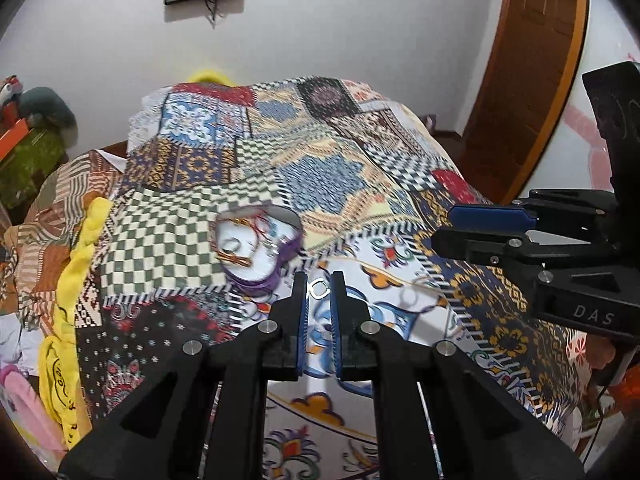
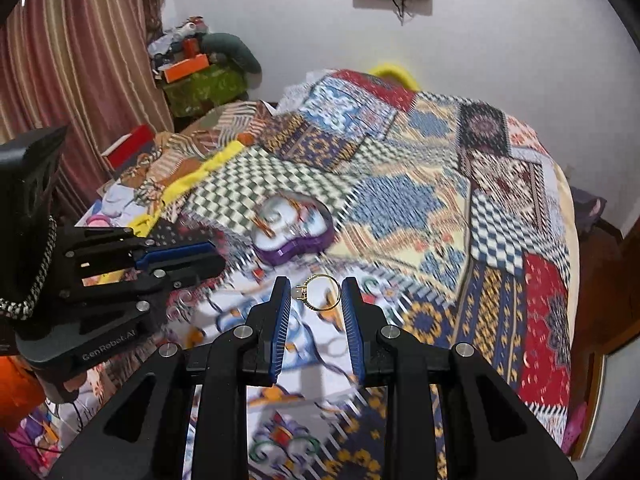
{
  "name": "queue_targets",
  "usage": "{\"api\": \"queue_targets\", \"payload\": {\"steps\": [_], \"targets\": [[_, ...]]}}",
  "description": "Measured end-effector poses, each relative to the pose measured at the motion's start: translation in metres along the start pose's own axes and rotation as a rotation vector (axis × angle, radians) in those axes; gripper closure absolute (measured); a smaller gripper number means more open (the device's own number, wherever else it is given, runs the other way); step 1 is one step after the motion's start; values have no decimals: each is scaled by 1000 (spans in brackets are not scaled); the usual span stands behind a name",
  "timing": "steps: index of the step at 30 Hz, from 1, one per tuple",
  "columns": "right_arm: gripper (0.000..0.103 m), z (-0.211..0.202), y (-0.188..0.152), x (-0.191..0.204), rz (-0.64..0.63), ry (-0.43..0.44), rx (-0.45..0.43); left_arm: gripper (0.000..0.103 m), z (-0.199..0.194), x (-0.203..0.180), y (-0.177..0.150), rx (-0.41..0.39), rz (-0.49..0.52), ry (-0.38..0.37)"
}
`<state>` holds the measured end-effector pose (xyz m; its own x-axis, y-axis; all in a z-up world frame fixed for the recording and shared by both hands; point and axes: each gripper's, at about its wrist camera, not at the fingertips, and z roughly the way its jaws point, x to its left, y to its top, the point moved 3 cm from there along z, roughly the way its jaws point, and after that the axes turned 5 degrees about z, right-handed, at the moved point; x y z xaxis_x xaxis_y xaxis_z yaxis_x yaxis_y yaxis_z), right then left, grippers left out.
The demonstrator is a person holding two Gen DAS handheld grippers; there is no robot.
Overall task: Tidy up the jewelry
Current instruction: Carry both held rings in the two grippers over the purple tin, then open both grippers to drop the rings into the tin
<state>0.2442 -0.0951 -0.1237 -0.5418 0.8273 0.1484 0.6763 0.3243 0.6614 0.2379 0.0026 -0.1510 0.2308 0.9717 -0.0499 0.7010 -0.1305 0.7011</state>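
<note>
While I am working over the patchwork bedspread [image 1: 360, 168], which is sagging soft and uneven under everything, the room behind is showing a white wall [image 1: 320, 40], a wooden door [image 1: 536, 60] at far right and striped curtains [image 2: 72, 60] at far left. Further along the bed, the purple jewelry box [image 2: 294, 236] is sitting open with bracelets inside. My right gripper [image 2: 316, 294] is standing partly open, its pads seeming to pinch the gold ring [image 2: 320, 292] by band and stone. My left gripper [image 1: 319, 290] is narrowly parted around a small silver ring [image 1: 318, 290]; I cannot tell whether it is gripping. Both rings are looking light, stiff and slippery, so I am favouring opposite sides of the band.
</note>
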Motion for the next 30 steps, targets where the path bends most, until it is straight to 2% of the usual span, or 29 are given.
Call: {"api": "queue_targets", "payload": {"steps": [10, 17, 30], "targets": [[79, 33, 26, 21, -25, 51, 10, 94, 8, 41, 1, -13, -62, 29], [79, 69, 35, 20, -17, 64, 58, 94, 37, 63, -1, 25, -100, 6], [79, 134, 61, 9, 31, 99, 180, 94, 99, 73, 7, 91, -100, -34]]}}
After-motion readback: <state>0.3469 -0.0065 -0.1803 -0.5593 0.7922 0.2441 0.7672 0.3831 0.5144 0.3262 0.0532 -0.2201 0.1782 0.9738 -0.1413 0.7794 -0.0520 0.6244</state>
